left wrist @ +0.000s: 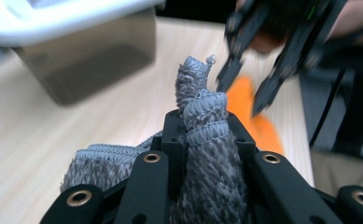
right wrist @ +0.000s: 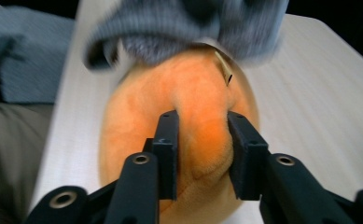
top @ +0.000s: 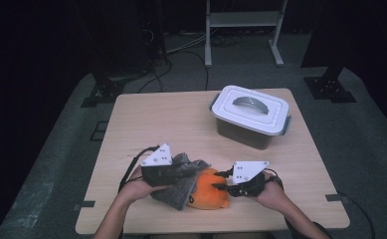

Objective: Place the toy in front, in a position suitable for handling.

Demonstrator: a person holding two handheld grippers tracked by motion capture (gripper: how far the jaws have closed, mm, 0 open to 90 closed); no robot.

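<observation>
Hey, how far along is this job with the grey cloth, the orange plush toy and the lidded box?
Done: both grips are made. The left gripper is clamped on the grey cloth, and the right gripper pinches a fold of the orange plush toy. In hand: cloth and toy overlap at the table's near edge. Left: probably separating them; the box behind has its lid on.

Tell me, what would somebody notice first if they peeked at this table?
Probably the bright orange plush toy near the front edge of the table, half under a grey knitted cloth. The left gripper is clamped on a bunched fold of that cloth, while the right gripper squeezes a bump of the toy's fur. Farther back on the right stands a box with a white lid.
</observation>
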